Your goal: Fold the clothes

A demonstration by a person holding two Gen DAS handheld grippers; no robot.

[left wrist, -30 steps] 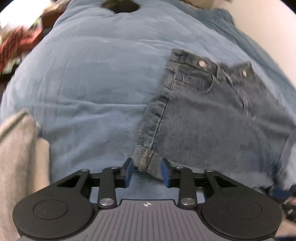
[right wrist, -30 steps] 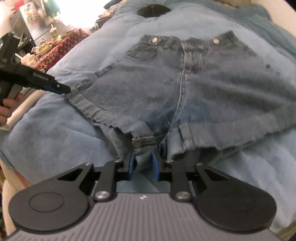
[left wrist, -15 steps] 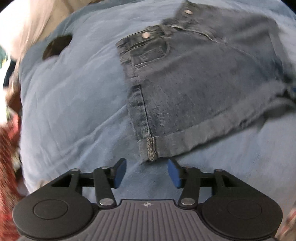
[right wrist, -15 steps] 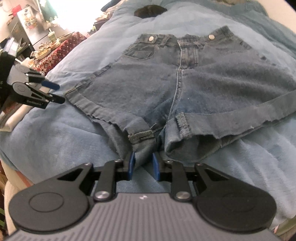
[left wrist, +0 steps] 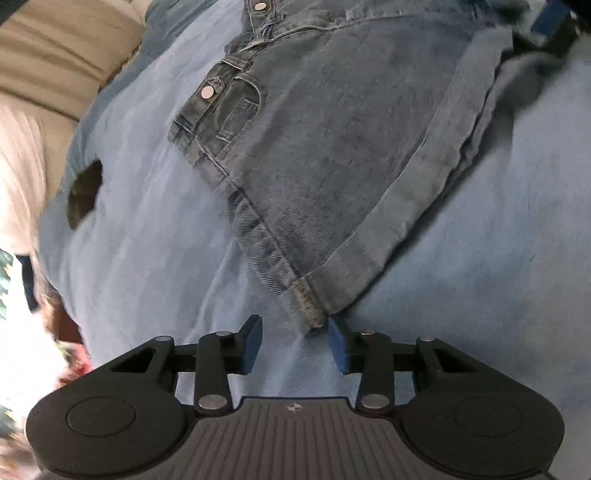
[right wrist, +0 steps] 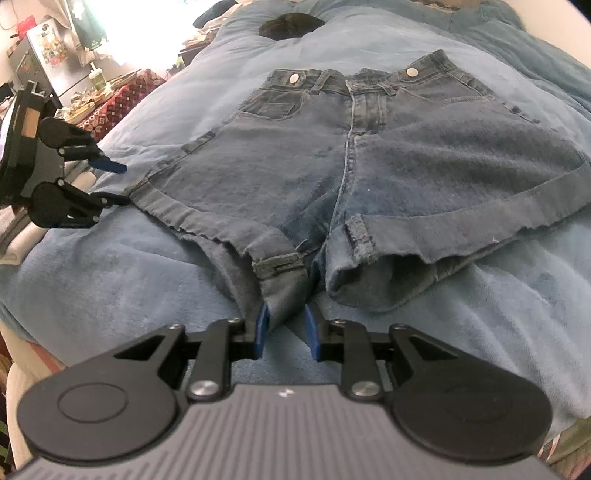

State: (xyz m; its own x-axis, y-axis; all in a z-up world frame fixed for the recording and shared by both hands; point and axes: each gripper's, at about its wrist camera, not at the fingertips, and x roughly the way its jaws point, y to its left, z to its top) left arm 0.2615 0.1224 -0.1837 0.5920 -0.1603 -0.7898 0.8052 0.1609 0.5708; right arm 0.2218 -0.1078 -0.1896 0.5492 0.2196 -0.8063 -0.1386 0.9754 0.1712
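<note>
Blue denim shorts [right wrist: 369, 155] lie flat, front up, on a light blue blanket [right wrist: 129, 280]. My right gripper [right wrist: 286, 328] is at the crotch; its jaws stand around the fabric of the inner leg hem, a small gap between them. My left gripper [left wrist: 295, 343] is open, with the cuffed outer corner of the left leg [left wrist: 314, 302] just at its fingertips. The left gripper also shows in the right wrist view [right wrist: 114, 181], open beside that leg cuff. The right gripper's blue fingertip [left wrist: 550, 18] shows at the top right of the left wrist view.
A dark patch [right wrist: 291, 24] lies on the blanket beyond the waistband. A red patterned table [right wrist: 122, 96] with clutter stands left of the bed. Beige bedding [left wrist: 55, 66] lies past the blanket's edge in the left wrist view.
My left gripper swung round the left leg corner, let it go and opened wide. My right gripper's jaws widened slightly on the crotch fabric, and the shorts settled flatter.
</note>
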